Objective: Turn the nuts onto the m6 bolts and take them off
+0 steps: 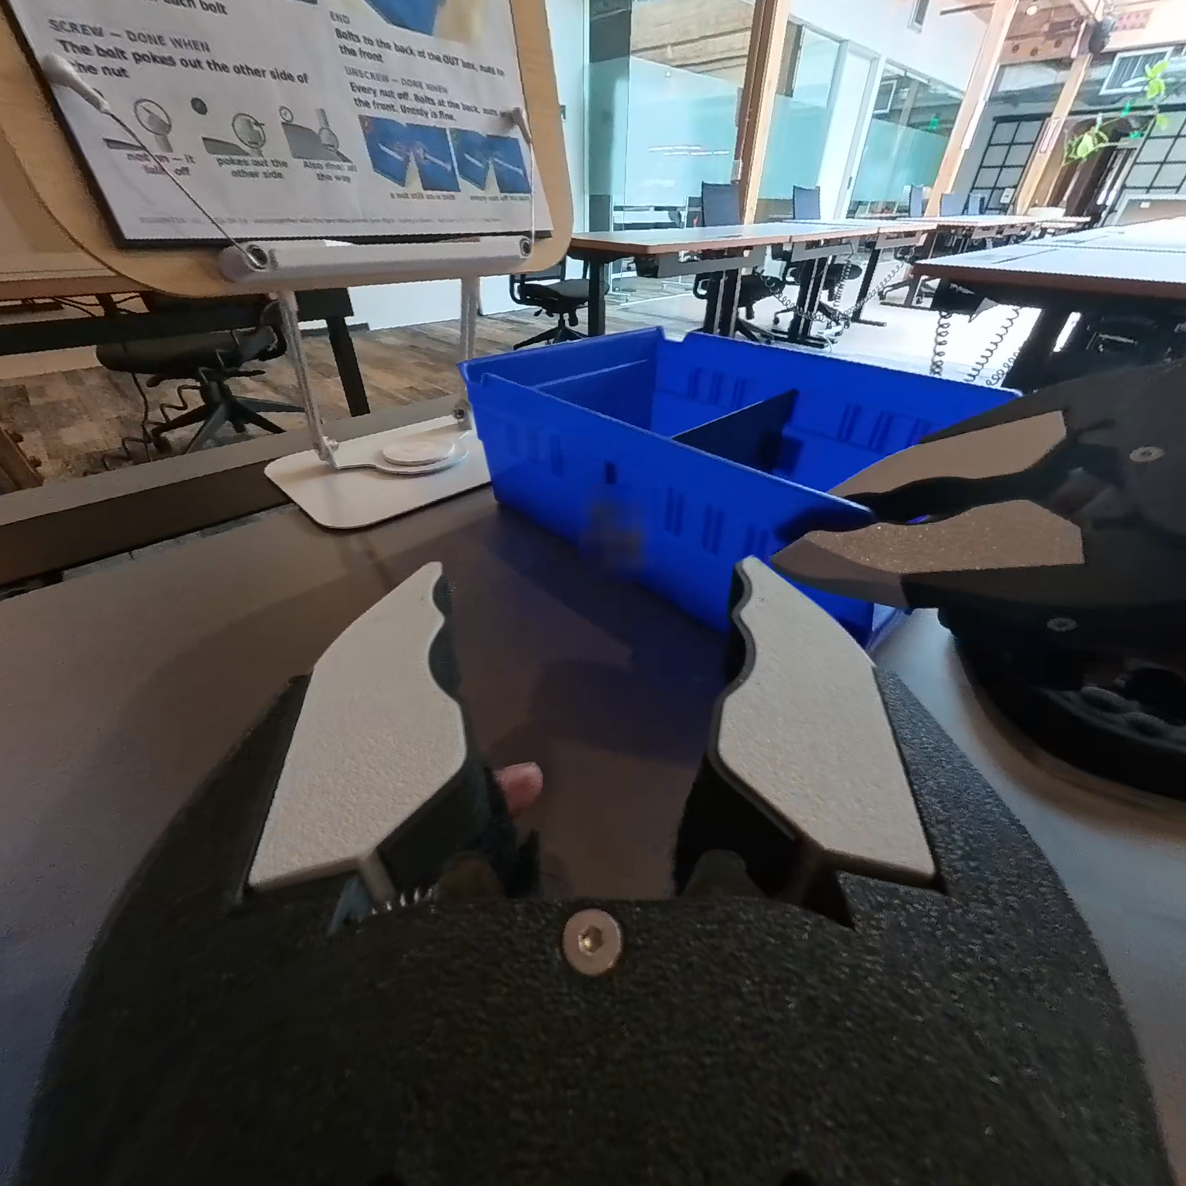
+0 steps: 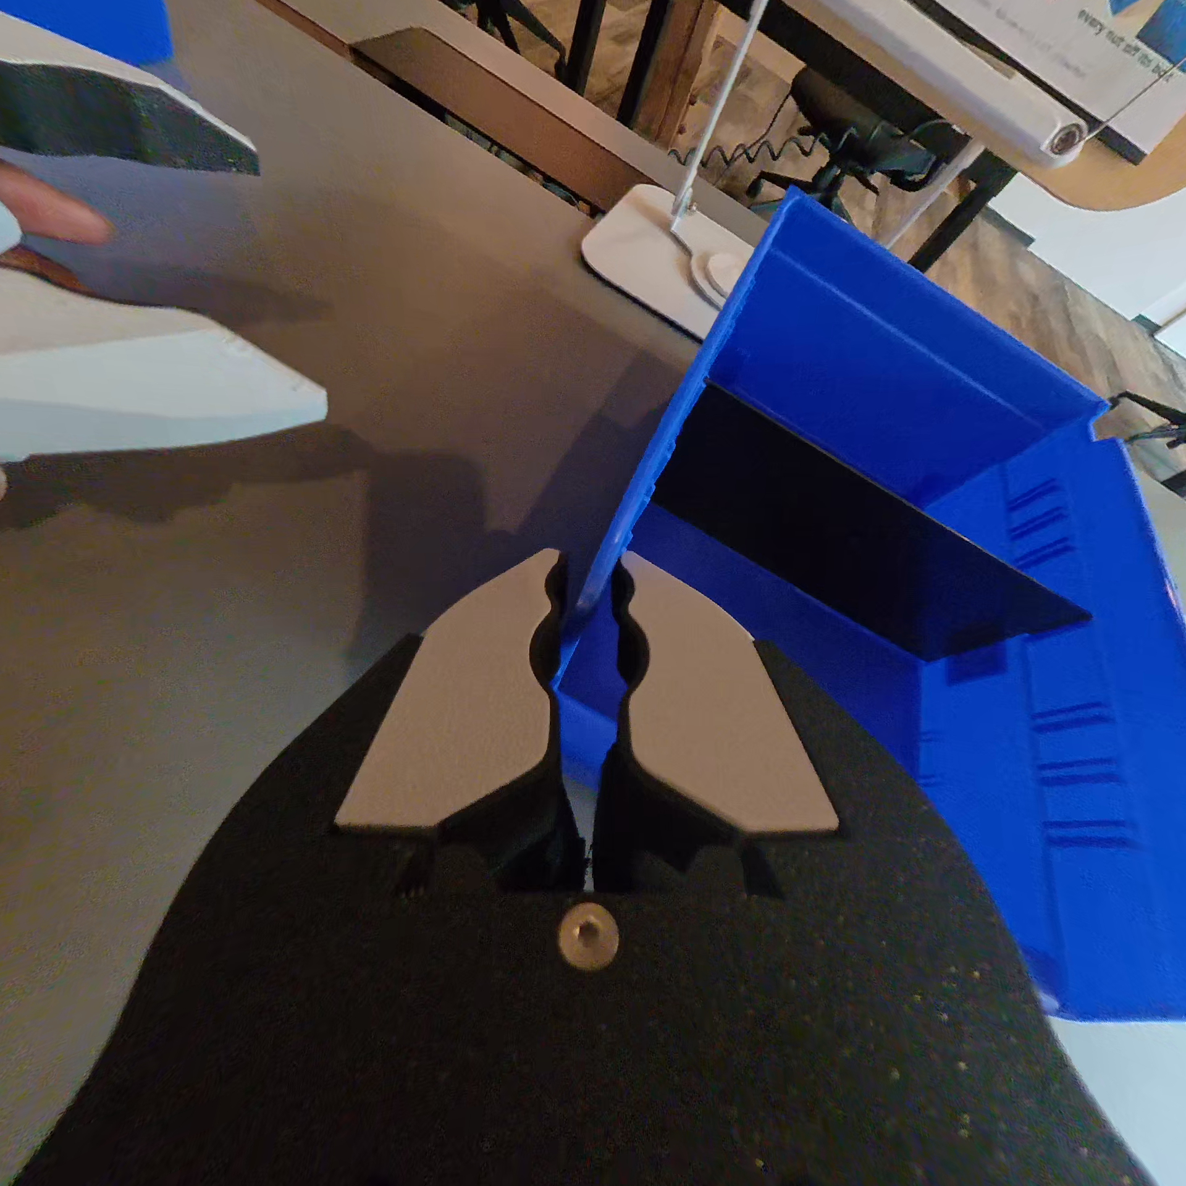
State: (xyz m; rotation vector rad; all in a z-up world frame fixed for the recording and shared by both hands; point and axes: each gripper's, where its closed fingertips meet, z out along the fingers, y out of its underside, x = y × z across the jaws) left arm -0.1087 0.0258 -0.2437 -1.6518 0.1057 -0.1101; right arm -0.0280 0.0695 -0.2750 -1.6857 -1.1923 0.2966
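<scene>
A blue bin (image 1: pixel 577 462) with a dark divider (image 1: pixel 738 430) stands on the grey table (image 1: pixel 160 642). No nuts or bolts show in either view. My left gripper (image 1: pixel 590 568) is wide open and empty, just above the table in front of the bin's long wall. It also shows at the upper left of the right wrist view (image 2: pixel 289 285). My right gripper (image 2: pixel 589 558) straddles the bin's (image 2: pixel 1059 802) wall near a corner. The rim lies against the right pad, and a gap shows at the left pad. From the left wrist view it (image 1: pixel 805 526) reaches in from the right.
A white stand holding an instruction sheet (image 1: pixel 321 128) has its base plate (image 1: pixel 359 488) left of the bin, near the table's far edge. A person's fingertip (image 1: pixel 520 783) shows behind my left fingers. Desks and office chairs fill the room beyond.
</scene>
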